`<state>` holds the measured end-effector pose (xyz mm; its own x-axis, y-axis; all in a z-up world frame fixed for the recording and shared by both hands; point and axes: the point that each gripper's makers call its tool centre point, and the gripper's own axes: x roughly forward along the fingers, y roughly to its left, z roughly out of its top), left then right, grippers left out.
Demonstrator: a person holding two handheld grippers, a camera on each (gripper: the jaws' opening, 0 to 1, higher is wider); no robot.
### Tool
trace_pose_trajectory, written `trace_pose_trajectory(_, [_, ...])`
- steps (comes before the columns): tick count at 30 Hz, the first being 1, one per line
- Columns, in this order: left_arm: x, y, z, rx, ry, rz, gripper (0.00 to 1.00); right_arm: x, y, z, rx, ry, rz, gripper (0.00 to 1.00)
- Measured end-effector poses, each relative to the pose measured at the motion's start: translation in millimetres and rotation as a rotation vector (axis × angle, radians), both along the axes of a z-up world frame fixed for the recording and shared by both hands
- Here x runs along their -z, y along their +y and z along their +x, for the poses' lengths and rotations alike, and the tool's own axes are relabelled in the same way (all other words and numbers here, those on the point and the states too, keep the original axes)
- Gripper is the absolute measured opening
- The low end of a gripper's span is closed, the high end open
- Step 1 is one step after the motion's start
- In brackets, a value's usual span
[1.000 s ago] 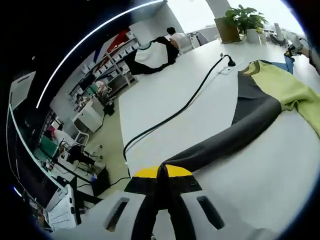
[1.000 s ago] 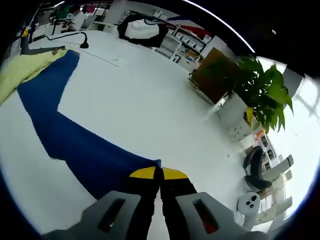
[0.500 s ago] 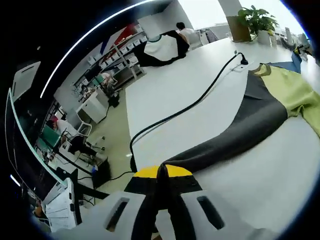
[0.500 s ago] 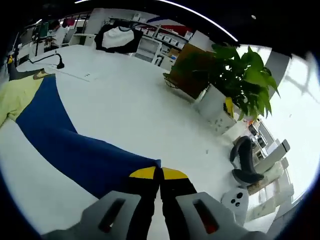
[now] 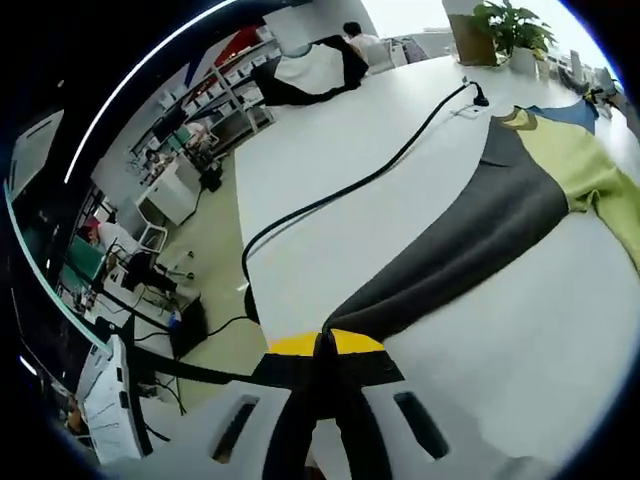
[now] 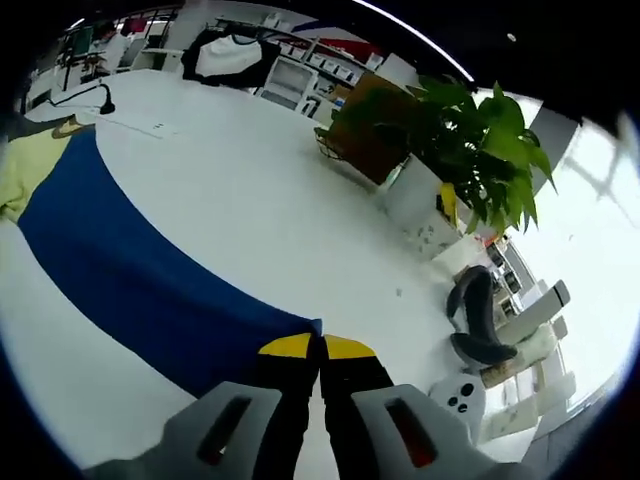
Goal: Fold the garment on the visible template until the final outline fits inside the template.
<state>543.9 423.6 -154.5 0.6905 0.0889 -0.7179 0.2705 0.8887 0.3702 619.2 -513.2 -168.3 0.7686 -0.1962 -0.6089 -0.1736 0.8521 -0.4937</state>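
Yellow-green fabric forms the body of a long-sleeved garment [image 5: 585,165] lying flat on the white table [image 5: 350,130], toward the upper right of the left gripper view. Its dark grey sleeve [image 5: 470,240] runs diagonally down to the left gripper [image 5: 325,345], whose jaws are pinched closed on the cuff. In the right gripper view, the blue sleeve [image 6: 130,270] stretches from upper left to the right gripper [image 6: 320,347], likewise clamped on its end. Both sleeves are spread outward, so folding means carrying each cuff inward across the body.

The grey sleeve's [image 5: 470,240] cuff is hidden inside the closed left tongs [image 5: 325,345]; the blue sleeve's [image 6: 130,270] end vanishes between the right tongs [image 6: 320,348]. The garment's yellow body [image 5: 600,185] runs off the view's right edge.
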Motion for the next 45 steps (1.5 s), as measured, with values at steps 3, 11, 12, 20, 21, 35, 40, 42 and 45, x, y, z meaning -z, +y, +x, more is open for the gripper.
trace_pose_trajectory(3, [6.4, 2, 0.1, -0.001, 0.02, -0.026, 0.02, 2.4, 1, -2, -0.01, -0.001, -0.031, 0.0])
trace_pose_trajectory(11, [13.9, 2, 10.1, 0.028, 0.031, 0.049, 0.02, 8.0, 0, 2, -0.015, 0.006, -0.118, 0.0])
trace_pose_trajectory(12, [15.7, 2, 10.7, 0.04, 0.04, 0.071, 0.02, 9.3, 0, 2, -0.015, 0.009, -0.121, 0.0])
trace_pose_trajectory(20, [17.1, 1, 26.1, 0.104, 0.003, 0.193, 0.03, 15.2, -7, 5, -0.007, 0.009, -0.146, 0.0])
trace_pose_trajectory(21, [16.9, 2, 27.7, 0.109, 0.001, 0.211, 0.02, 16.2, -8, 5, -0.003, 0.008, -0.142, 0.0])
trace_pose_trajectory(35, [28.3, 11, 35.9, 0.062, -0.018, 0.255, 0.02, 22.1, -13, 0, 0.005, 0.02, -0.188, 0.0])
trace_pose_trajectory(40, [27.1, 7, 35.6, 0.077, -0.021, 0.26, 0.02, 25.5, -12, -2, 0.021, 0.027, -0.155, 0.0])
trace_pose_trajectory(42, [23.5, 6, 36.1, 0.083, -0.028, 0.269, 0.03, 22.7, -14, -2, 0.034, 0.036, -0.157, 0.04])
trace_pose_trajectory(45, [14.4, 10, 36.4, 0.076, -0.031, 0.294, 0.16, 4.2, -19, -2, 0.021, 0.011, -0.243, 0.09])
